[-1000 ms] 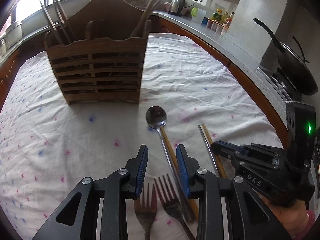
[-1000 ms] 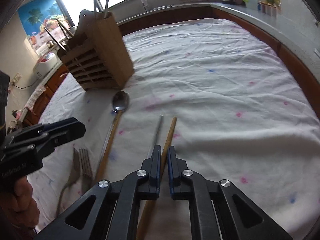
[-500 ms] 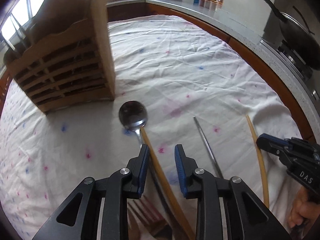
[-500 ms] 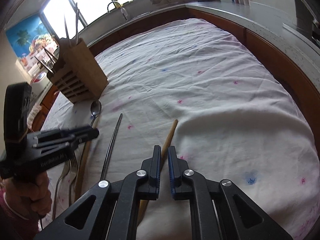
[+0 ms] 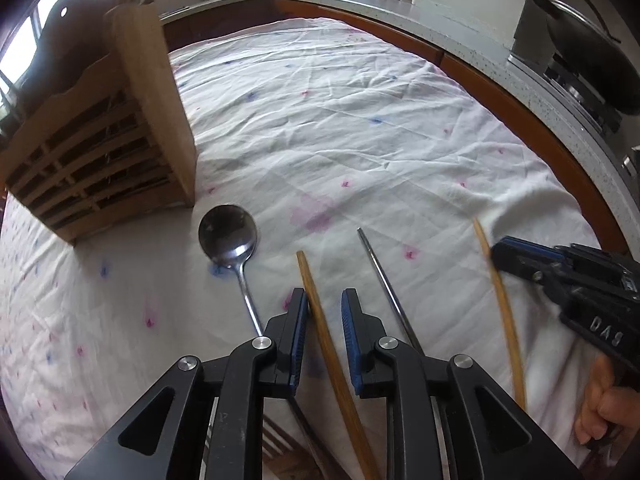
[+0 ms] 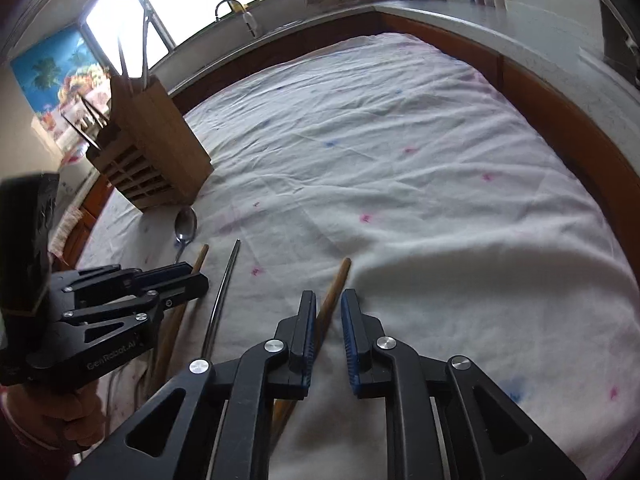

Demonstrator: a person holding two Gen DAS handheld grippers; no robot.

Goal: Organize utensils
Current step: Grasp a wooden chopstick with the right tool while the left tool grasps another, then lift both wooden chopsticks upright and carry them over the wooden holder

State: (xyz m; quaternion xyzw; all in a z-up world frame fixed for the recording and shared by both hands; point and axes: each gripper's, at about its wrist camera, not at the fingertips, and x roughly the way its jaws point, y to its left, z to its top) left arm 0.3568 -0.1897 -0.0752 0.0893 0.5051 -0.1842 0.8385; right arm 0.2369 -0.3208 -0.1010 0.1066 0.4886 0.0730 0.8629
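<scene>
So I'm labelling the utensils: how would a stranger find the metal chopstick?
Start at the slatted wooden utensil holder on the white cloth. In front of it lies a steel spoon; to its right, the thin grey metal chopstick lies between two thicker wooden ones.

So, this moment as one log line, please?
left gripper: just closing, wooden chopstick between jaws | right gripper: just opening, second wooden chopstick between jaws | spoon, metal chopstick: on cloth

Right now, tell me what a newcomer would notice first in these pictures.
Two black tongs reach over a white dotted cloth, each straddling a wooden chopstick: the left tongs over one beside the spoon, the right tongs over another. A steel chopstick lies between them. The slatted wooden utensil holder stands far left, already holding utensils.
</scene>
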